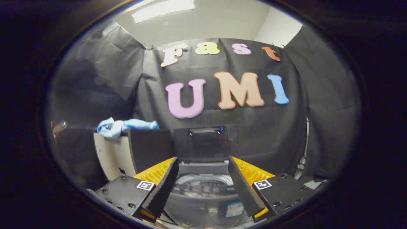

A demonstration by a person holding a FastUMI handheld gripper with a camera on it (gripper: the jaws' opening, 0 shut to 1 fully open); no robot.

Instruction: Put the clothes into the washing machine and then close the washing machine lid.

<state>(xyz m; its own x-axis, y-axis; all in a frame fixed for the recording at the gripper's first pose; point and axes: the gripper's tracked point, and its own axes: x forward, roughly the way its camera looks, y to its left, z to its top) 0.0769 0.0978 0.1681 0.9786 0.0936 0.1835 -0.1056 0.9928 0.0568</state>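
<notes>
Lying bunched on the top edge of a pale cabinet, left of and beyond the fingers, the light-blue cloth garment (pixel 122 126) is unloaded, while the black two-finger gripper (pixel 203 187) is spread and empty above the grey washing machine (pixel 203 203), black lid (pixel 203 143) upright, so loading and closing remain.

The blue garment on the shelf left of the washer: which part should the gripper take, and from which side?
Probably the bunched pale end of the blue garment, which overhangs the cream shelf edge nearest the open gripper. Come from the front, slightly above, so the fingers straddle that lump. Its long twisted tail runs toward the washing machine's raised lid.
</notes>
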